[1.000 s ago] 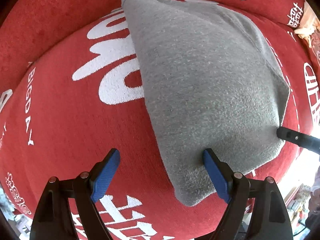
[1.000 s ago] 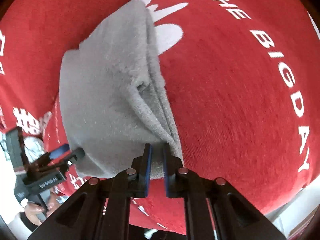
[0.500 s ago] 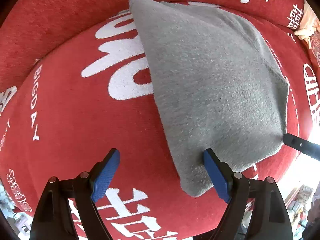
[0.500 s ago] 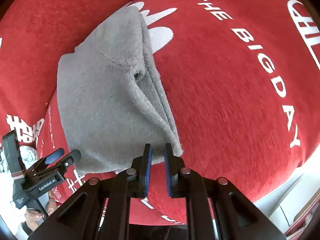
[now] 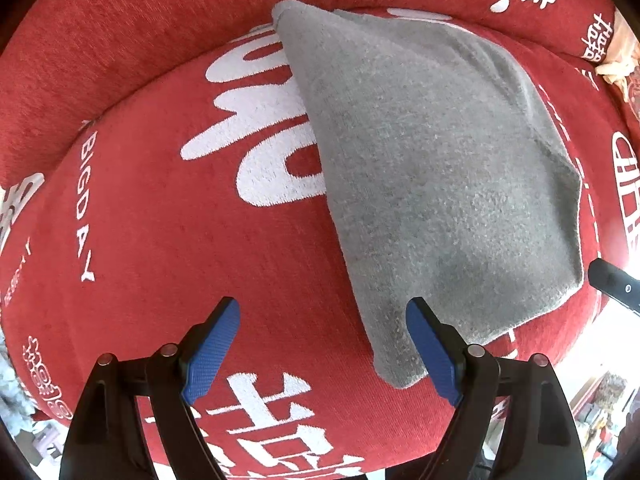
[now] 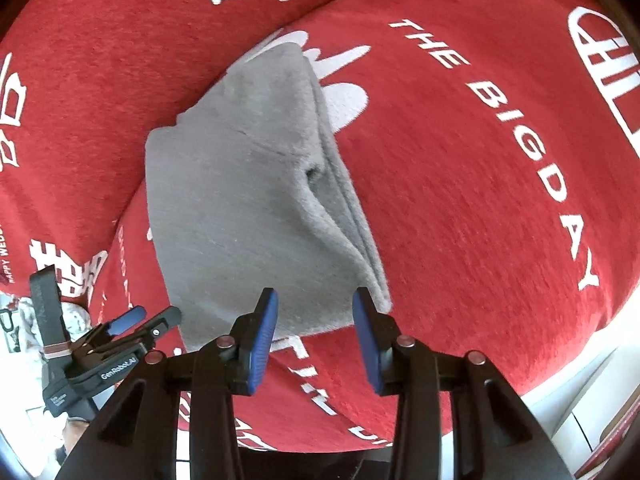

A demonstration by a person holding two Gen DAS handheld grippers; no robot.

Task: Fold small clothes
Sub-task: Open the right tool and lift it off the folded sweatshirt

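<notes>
A folded grey fleece garment (image 5: 432, 184) lies flat on a red cushion with white lettering (image 5: 168, 240). It also shows in the right wrist view (image 6: 248, 208), with layered edges along its right side. My left gripper (image 5: 322, 344) is open and empty, above the garment's near corner; its right finger (image 5: 430, 356) is over the cloth edge. My right gripper (image 6: 314, 328) is open and empty, just off the garment's near edge. The left gripper shows in the right wrist view (image 6: 132, 324). A right finger tip shows in the left wrist view (image 5: 612, 284).
The red cushion (image 6: 500, 200) curves down to its front edge near both grippers. A red backrest (image 5: 120, 40) rises behind the garment. Clutter and a pale floor (image 6: 580, 412) lie beyond the cushion edge.
My right gripper was shut on the garment's near corner; it has opened, let go and pulled back. My left gripper stayed open and drew back a little.
</notes>
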